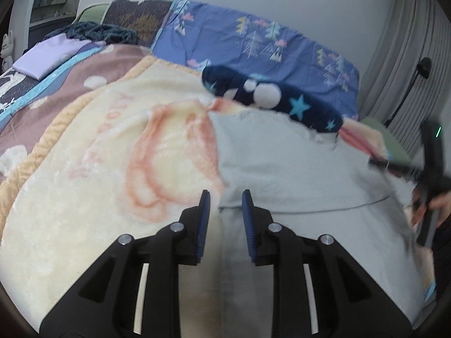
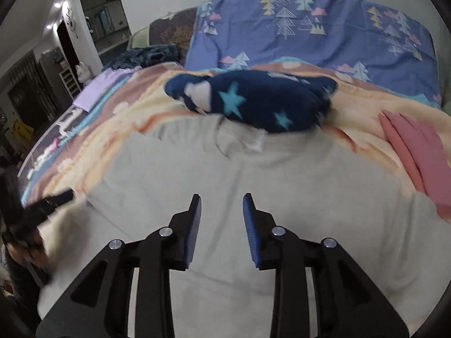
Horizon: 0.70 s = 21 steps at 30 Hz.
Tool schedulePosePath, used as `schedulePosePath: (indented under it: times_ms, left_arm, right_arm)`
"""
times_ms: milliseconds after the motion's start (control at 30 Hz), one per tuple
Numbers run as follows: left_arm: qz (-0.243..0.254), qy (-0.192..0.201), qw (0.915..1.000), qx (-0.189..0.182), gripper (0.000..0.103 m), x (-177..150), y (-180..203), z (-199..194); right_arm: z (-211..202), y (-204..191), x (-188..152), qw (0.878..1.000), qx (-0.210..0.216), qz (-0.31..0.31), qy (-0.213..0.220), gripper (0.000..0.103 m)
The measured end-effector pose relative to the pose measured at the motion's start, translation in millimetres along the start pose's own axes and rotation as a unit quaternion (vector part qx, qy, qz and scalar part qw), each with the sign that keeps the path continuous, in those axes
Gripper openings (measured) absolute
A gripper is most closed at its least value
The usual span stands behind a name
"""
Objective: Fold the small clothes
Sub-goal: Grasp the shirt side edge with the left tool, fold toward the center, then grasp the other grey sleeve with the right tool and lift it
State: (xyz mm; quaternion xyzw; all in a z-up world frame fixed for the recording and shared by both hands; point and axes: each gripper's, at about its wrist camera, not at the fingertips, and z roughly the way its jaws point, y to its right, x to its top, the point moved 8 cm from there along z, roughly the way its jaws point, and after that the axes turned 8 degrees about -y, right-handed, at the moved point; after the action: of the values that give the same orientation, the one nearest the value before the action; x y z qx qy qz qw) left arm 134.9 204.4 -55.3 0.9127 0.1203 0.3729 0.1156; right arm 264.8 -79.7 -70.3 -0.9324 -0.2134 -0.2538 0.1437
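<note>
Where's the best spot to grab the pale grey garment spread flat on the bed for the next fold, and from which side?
Probably the pale grey garment is best taken at its near left corner, where the edge lies free on the cream fleece blanket. Come in low from the blanket side so one finger can slide under. The middle lies flat, offering nothing to pinch. The left gripper stands open right by that edge.

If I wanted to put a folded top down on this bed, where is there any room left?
The cream blanket left of the grey garment is bare, up to the lilac cloth. The blue patterned quilt at the back is free too. It is crowded around the navy star fleece and by the pink cloth.
</note>
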Motion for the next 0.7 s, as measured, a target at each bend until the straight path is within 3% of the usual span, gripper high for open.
schedulePosePath:
  times_ms: [67, 133, 200, 267, 333, 600, 700]
  left_arm:
    - [0.006, -0.002, 1.0, -0.003, 0.022, 9, 13, 1]
    - [0.028, -0.024, 0.9993, -0.006, 0.022, 14, 33, 16]
    - [0.056, -0.044, 0.9974, 0.012, 0.025, 14, 48, 36]
    - [0.08, -0.082, 0.9919, 0.056, 0.027, 5, 50, 70]
    - [0.078, -0.105, 0.9897, 0.058, 0.027, -7, 44, 95]
    - [0.066, -0.104, 0.9912, 0.048, 0.028, -5, 40, 91]
    - [0.051, -0.097, 0.9918, 0.066, 0.028, -3, 43, 83]
  right_arm:
    - [27, 48, -38, 0.993, -0.03, 0.092, -0.065, 0.031]
    - [32, 65, -48, 0.988, 0.025, 0.148, -0.04, 0.025]
    - [32, 65, -51, 0.987, 0.038, 0.153, -0.022, 0.024]
    - [33, 58, -53, 0.99, 0.024, 0.141, -0.01, 0.025]
    - [34, 55, -54, 0.991, 0.016, 0.131, -0.004, 0.026]
    - [25, 67, -55, 0.989, 0.041, 0.143, 0.014, 0.026]
    - [7, 76, -54, 0.981, 0.072, 0.176, 0.037, 0.022]
